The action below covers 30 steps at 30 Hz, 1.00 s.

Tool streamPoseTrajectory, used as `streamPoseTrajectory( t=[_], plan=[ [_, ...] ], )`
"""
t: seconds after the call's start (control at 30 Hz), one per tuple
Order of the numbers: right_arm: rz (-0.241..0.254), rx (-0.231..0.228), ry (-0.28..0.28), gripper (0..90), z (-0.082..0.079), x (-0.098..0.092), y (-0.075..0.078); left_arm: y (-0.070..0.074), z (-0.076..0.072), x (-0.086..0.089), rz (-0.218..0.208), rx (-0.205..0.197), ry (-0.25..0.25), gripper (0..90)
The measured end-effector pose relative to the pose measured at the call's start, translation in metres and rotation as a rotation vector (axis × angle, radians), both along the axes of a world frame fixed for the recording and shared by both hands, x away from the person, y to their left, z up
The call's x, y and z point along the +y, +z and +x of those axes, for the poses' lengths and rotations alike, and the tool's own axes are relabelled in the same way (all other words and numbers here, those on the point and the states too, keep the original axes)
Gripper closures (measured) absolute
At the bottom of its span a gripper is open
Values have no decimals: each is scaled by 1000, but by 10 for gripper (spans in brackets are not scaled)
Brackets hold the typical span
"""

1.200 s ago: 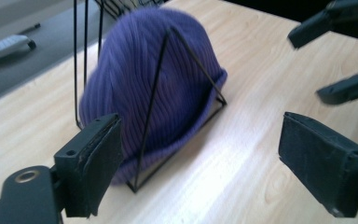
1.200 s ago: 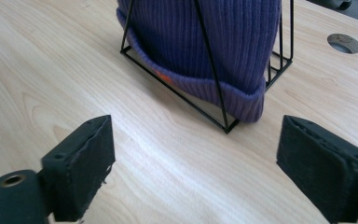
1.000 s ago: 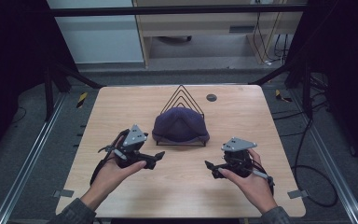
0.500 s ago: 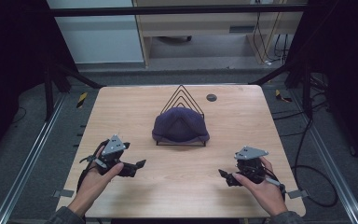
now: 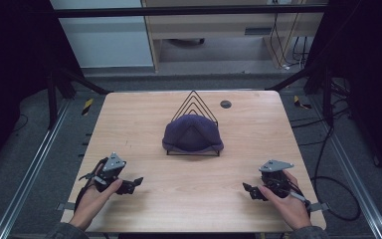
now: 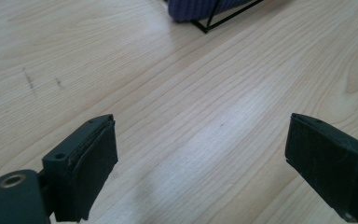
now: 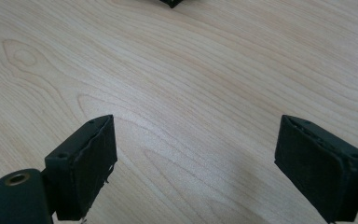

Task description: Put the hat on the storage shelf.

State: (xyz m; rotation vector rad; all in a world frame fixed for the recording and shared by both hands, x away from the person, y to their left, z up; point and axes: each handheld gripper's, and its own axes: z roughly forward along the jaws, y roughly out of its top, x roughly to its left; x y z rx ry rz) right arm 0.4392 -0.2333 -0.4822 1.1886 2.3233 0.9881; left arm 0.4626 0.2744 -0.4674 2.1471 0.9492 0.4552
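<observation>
Both hands have pulled back from the middle and apart, down toward the lower corners of the high view, leaving the hat behind. The right gripper's jaws have just been closing a touch, with nothing between them.

The table fills the centre of the high view, pale wood. At its middle sits the hat, dark purple, draped over a black wire rack whose pointed frames rise behind it toward the upper centre. In the left gripper view the hat's edge and a corner of the rack peek in at the top.

Lower left of the high view: the left hand with the left gripper, jaws wide apart, gripping nothing, bare wood between them. Lower right: the right hand with the right gripper, jaws also apart and holding nothing. Both are well apart from the hat.

Upper right of the table, a small dark disc lies near the far edge.
</observation>
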Motion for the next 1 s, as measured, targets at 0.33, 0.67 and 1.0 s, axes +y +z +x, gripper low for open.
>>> streamPoseTrajectory(
  t=[0.33, 0.67, 1.0],
  plan=[
    [18, 12, -34, 136, 6, -6, -9, -10, 18, 13, -13, 20, 63, 82],
    [57, 22, -108, 136, 22, -18, -16, -27, 40, 23, -5, 75, 129, 82],
    [74, 41, -159, 125, 35, -21, -20, -34, 46, 28, 11, 89, 142, 63]
  ],
)
